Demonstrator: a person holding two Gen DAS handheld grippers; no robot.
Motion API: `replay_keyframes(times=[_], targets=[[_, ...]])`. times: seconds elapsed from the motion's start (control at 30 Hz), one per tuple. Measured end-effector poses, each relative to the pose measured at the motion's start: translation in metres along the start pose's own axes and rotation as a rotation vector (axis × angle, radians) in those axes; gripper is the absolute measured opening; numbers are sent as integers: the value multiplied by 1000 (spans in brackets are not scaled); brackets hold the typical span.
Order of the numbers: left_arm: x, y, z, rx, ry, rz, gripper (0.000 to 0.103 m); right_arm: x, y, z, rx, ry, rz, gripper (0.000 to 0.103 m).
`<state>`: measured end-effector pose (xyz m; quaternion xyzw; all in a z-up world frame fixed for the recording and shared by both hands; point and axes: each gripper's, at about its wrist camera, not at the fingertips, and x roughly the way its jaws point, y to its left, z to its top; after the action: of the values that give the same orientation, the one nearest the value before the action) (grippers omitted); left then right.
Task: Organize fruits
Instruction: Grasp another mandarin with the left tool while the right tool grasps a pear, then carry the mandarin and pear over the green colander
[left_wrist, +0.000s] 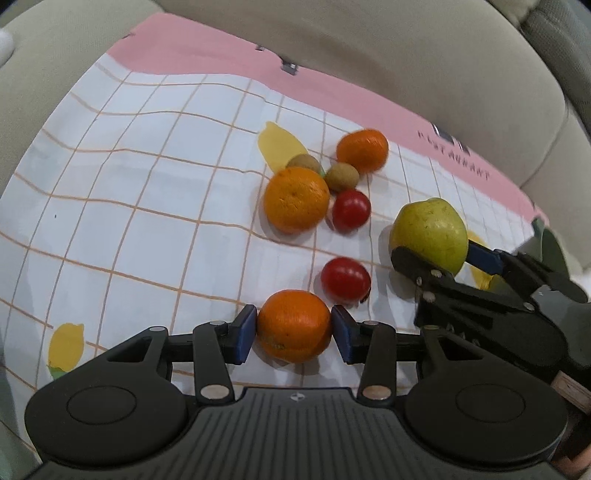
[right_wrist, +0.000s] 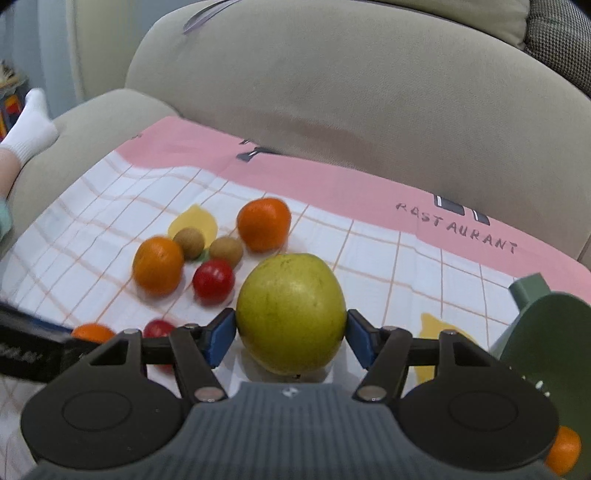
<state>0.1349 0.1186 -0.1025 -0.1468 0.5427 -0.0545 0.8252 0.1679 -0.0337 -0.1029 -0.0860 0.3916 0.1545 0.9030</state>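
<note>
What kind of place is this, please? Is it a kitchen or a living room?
Most likely a living room. The fruit lies on a checked cloth spread over the seat of a beige sofa, and a socked foot rests on the armrest. No counter or sink shows.

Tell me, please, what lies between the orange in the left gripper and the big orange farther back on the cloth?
Only bare checked cloth separates the held orange from the big orange; the left wrist view shows it.
</note>
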Motion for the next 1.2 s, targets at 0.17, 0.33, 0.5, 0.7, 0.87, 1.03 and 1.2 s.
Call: replay_keyframes(times=[0.17,0.33,0.5,0.7,0.87,1.03,1.2], targets=[[3,-12,-5,95,11,46,50,-13,11,-13,-37,33,21,62],[3,-14,-8,129,24,54,51,-15,16,-20,-88,16,8,62],[3,-20,-17,199,33,83,51,-15,15,-20,-104,8,19,62],[4,-24,-21,239,45,108,51,-11,14,-18,-107,18,29,63],[5,-26,-23,265,68,131,51,-5,15,-20,-107,35,22,62],[4,-29,-26,295,80,152,50,-5,17,-21,-117,30,12,62],[2,-28,-29,283,54,157,49,-8,15,-19,-94,30,10,61]])
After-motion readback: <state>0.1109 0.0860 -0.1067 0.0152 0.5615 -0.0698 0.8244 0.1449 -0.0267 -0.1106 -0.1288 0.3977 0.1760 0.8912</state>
